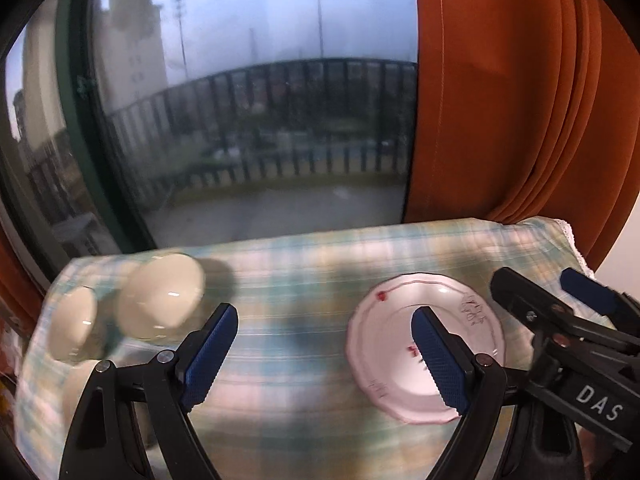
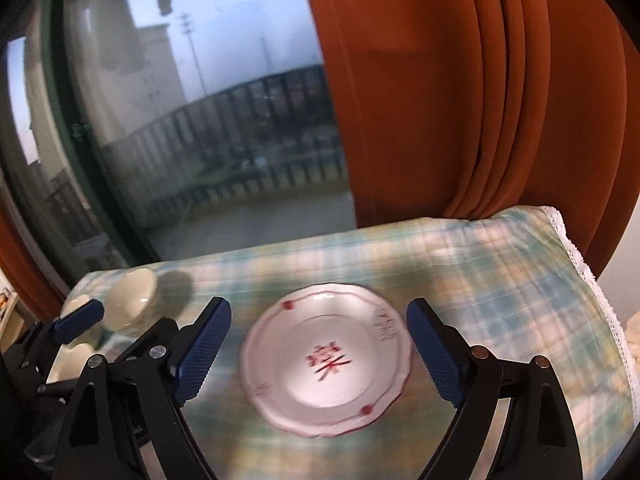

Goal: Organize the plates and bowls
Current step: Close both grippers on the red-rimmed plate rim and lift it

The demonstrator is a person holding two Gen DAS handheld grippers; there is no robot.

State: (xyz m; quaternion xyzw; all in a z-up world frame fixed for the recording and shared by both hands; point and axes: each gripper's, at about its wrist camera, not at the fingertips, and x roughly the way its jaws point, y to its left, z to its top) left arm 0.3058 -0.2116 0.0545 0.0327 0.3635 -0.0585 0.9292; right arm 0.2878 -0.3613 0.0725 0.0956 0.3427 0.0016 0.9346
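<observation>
Two grippers, left gripper (image 1: 324, 354) and right gripper (image 2: 320, 354), held wide apart over checked tablecloth (image 2: 500, 280), window (image 2: 200, 120) upper left, orange curtain (image 2: 460, 80) upper right, empty plate (image 2: 326, 360) centred, cream bowls (image 1: 162, 296) at left.

Left gripper (image 1: 324, 344): black plastic frame, two angular arms, each tipped with a blue pad (image 1: 210, 350) of fine knurled texture; silver round-head screws at the arm joints.

Right gripper (image 2: 318, 350): same black frame, blue textured pads (image 2: 202, 354), silver and copper-toned screws; white lettering "DAS" on its body.
</observation>
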